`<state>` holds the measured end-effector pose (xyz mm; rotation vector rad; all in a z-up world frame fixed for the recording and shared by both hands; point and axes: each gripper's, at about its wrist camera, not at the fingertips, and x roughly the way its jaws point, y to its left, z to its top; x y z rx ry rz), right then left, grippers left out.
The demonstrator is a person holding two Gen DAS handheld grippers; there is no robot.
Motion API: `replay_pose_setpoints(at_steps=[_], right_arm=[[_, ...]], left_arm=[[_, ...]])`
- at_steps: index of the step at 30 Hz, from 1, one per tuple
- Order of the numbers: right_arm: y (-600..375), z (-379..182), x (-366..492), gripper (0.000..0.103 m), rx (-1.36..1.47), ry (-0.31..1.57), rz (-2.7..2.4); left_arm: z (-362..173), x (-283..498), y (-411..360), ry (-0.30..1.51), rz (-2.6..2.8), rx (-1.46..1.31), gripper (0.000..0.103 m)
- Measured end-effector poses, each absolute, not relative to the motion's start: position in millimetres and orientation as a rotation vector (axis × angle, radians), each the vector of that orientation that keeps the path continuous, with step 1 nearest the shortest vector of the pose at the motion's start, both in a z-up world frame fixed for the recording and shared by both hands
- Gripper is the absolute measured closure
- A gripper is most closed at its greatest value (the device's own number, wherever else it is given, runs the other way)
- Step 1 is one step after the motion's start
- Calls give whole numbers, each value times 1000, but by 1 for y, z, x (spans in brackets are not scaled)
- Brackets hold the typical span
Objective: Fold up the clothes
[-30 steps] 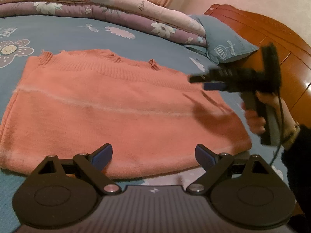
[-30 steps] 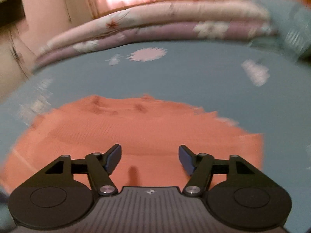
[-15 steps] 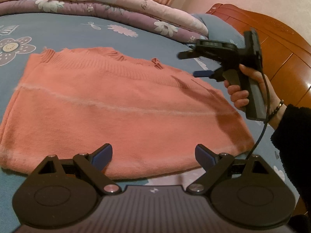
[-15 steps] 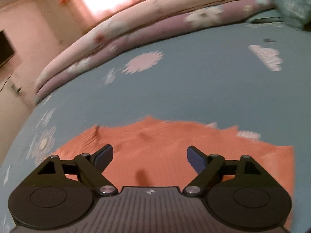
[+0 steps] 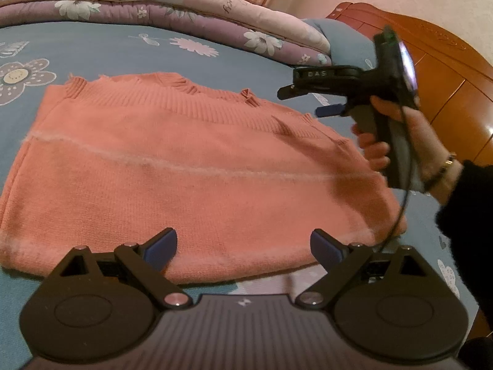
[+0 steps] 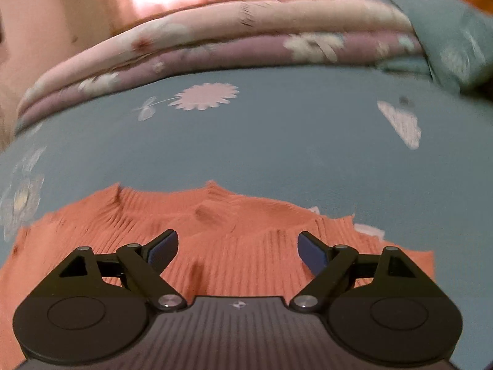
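Right claw (image 6: 237, 251) shifted, opening, sweater (image 6: 234, 234) beneath

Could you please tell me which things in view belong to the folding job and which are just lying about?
Belongs to the job:
- orange knitted sweater, flat on the bed
- left gripper, open
- right gripper, opening, empty

Lying about:
- folded floral quilts
- blue pillow
- wooden headboard

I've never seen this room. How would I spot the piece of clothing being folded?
Look at the bed with the blue flower-print sheet; folded pink and purple floral quilts are stacked along its far side. In front of them, flat on the sheet, lies the salmon-orange knitted sweater. It is the only plain orange thing there, ribbed along its far edge.
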<state>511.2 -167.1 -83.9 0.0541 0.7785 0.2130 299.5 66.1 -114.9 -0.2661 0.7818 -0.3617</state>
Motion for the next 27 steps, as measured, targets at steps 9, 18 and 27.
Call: replay_pose_setpoints(at_steps=[9,18,27], right_arm=[[-151,-61,451,4,-88,819,229],[-181,-78,372,0,-83,846,195],[-205,-114,324,0,-39,915,137]], left_arm=[[-104,293,67,754,-369,-278,10],[-90,291,100,701,-304,-342,7],[-91,291,99,718,-324,-346,7]])
